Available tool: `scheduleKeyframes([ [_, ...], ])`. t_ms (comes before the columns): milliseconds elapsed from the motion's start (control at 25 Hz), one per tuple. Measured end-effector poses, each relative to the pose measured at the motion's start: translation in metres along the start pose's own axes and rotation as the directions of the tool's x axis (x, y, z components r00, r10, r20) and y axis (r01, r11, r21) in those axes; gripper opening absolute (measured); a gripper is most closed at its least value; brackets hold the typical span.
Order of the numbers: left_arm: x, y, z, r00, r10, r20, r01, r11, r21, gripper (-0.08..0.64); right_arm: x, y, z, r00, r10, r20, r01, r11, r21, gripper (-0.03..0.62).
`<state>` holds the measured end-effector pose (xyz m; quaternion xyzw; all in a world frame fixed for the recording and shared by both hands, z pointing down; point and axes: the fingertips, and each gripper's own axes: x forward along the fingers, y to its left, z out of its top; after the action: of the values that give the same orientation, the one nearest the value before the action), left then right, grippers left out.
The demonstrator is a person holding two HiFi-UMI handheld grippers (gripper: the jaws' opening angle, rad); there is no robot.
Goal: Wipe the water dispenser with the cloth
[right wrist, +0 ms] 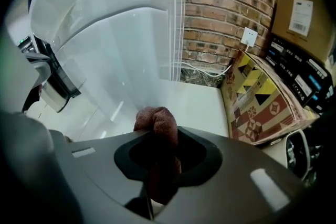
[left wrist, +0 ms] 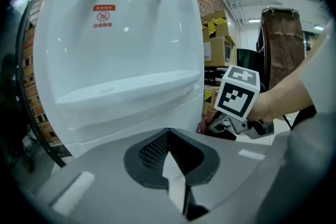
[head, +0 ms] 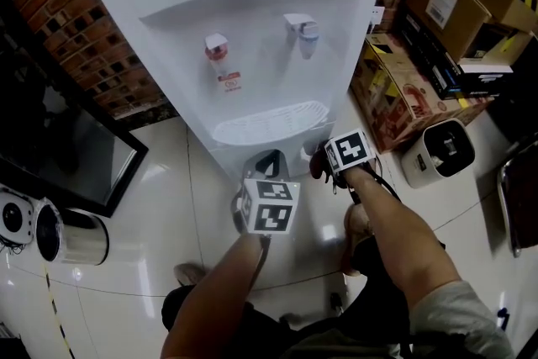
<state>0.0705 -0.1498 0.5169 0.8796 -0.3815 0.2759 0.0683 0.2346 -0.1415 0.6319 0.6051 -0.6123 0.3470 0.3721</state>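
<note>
The white water dispenser (head: 252, 13) stands against the brick wall, with a red tap (head: 217, 50), a blue tap (head: 304, 31) and a drip tray (head: 269, 122). My right gripper (head: 321, 166) is low at the dispenser's front right corner, shut on a dark red cloth (right wrist: 155, 119) that bulges out past its tips. The cloth is close to the dispenser's side panel (right wrist: 115, 50); contact I cannot tell. My left gripper (head: 269, 160) points at the lower front (left wrist: 121, 60) below the tray. Its jaws (left wrist: 169, 131) meet, with nothing between them.
Printed cardboard boxes (head: 403, 88) are stacked to the right of the dispenser, with a white appliance (head: 441, 151) on the floor before them. A dark framed panel (head: 76, 155) and a round white canister (head: 71, 235) lie to the left. A wall socket (right wrist: 248, 36) sits on the brick.
</note>
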Motion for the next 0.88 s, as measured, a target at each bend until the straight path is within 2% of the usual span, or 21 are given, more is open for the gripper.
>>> scheduleKeyframes([
  [160, -0.006, 0.001, -0.016, 0.999, 0.011, -0.042, -0.006, 0.994, 0.109, 0.000, 0.005, 0.022, -0.011, 0.994, 0.102, -0.043, -0.102, 0.995, 0.003, 0.086],
  [240, -0.011, 0.008, -0.026, 0.998, 0.014, -0.064, -0.006, 0.992, 0.128, 0.000, 0.006, 0.044, -0.013, 0.987, 0.149, -0.058, -0.150, 0.988, -0.022, 0.084],
  [400, -0.027, 0.044, -0.050, 0.994, 0.030, -0.103, -0.020, 0.996, 0.089, 0.000, 0.006, 0.113, -0.006, 0.965, 0.256, -0.063, -0.261, 0.960, -0.101, 0.084],
  [480, -0.037, 0.076, -0.063, 0.988, 0.098, -0.116, -0.087, 0.992, 0.096, 0.000, 0.005, 0.150, -0.001, 0.950, 0.305, -0.061, -0.310, 0.940, -0.140, 0.084],
  [560, -0.046, 0.111, -0.077, 0.977, 0.183, -0.113, -0.176, 0.982, 0.071, 0.000, 0.005, 0.180, 0.002, 0.939, 0.338, -0.062, -0.344, 0.924, -0.170, 0.084],
  [680, -0.062, 0.152, -0.108, 0.952, 0.274, -0.133, -0.279, 0.960, -0.017, 0.000, 0.009, 0.219, 0.003, 0.926, 0.370, -0.071, -0.377, 0.900, -0.220, 0.084],
  [760, -0.070, 0.167, -0.124, 0.942, 0.299, -0.153, -0.309, 0.950, -0.045, 0.000, 0.017, 0.237, 0.005, 0.923, 0.376, -0.080, -0.384, 0.889, -0.251, 0.084],
  [880, -0.080, 0.180, -0.130, 0.941, 0.312, -0.133, -0.328, 0.938, -0.116, 0.000, 0.030, 0.258, 0.005, 0.923, 0.374, -0.091, -0.385, 0.884, -0.265, 0.084],
])
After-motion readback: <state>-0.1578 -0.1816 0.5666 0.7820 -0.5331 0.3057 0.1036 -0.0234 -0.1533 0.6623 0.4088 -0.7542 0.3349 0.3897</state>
